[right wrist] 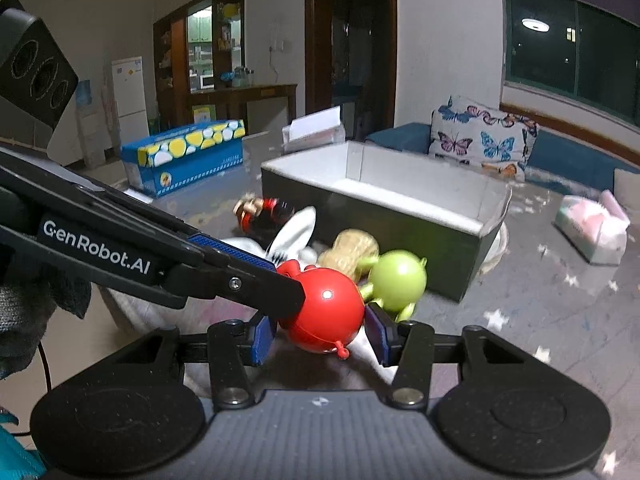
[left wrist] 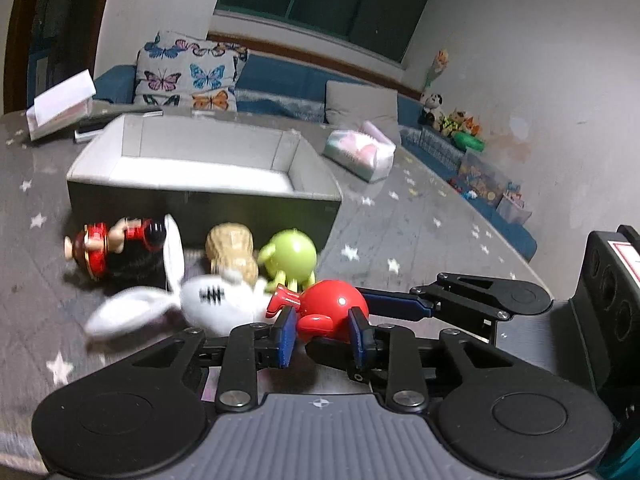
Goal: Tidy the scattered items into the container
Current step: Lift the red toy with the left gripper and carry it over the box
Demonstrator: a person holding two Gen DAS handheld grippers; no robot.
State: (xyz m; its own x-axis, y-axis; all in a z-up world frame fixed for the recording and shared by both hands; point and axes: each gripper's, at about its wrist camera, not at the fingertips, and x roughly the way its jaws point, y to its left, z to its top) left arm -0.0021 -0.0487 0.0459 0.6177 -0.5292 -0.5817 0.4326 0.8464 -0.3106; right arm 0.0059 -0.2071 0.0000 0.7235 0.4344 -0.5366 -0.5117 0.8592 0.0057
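- My left gripper (left wrist: 323, 335) brackets the glossy red round plastic toy (left wrist: 334, 314), blue pads flanking it, seemingly touching (lifted or not, I cannot tell).
- My right gripper (right wrist: 320, 338) straddles it too, jaws wider.
- The grey open box (left wrist: 200, 196) lies straight beyond, on the star-patterned counter (left wrist: 420, 240).
- Readable: "GenRobot.AI".

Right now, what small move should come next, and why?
Probably close the left gripper on the red toy and lift it toward the box. Its pads bracket the toy, the right gripper crowds the same toy, and the box sits open just behind.
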